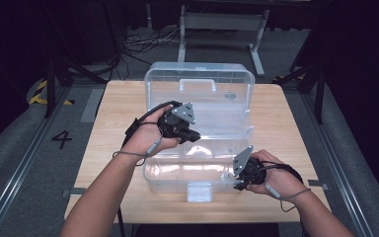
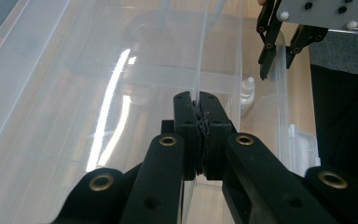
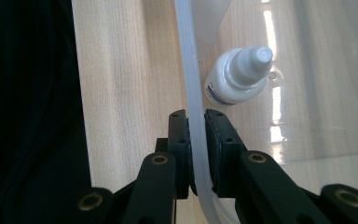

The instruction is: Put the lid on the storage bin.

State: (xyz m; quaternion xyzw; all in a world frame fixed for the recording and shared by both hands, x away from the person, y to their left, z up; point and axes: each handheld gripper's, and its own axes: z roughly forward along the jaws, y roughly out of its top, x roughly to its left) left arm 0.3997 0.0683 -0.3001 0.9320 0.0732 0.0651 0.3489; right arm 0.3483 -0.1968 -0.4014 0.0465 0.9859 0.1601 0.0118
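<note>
A clear plastic box (image 1: pixel 154 178) stands open on the wooden table (image 1: pixel 108 148), its lid (image 1: pixel 200 81) upright at the back. My left gripper (image 1: pixel 192 136) (image 2: pixel 199 100) reaches over the middle of the box and is shut on a thin clear plastic wall (image 2: pixel 200 56), apparently part of an inner tray (image 1: pixel 224 126). At the front right corner my right gripper (image 1: pixel 237 186) (image 3: pixel 196 116) is shut on the box's rim (image 3: pixel 189 60). A small white dropper bottle (image 3: pixel 237 77) (image 2: pixel 247 93) lies inside the box just past that rim.
The box's latch (image 1: pixel 199 191) hangs at its front near the table's edge. Bare table lies to the left and right of the box. A metal stand (image 1: pixel 222 24) and cables (image 1: pixel 143 44) are on the floor behind the table. The right gripper (image 2: pixel 277 70) shows at the left gripper view's top right.
</note>
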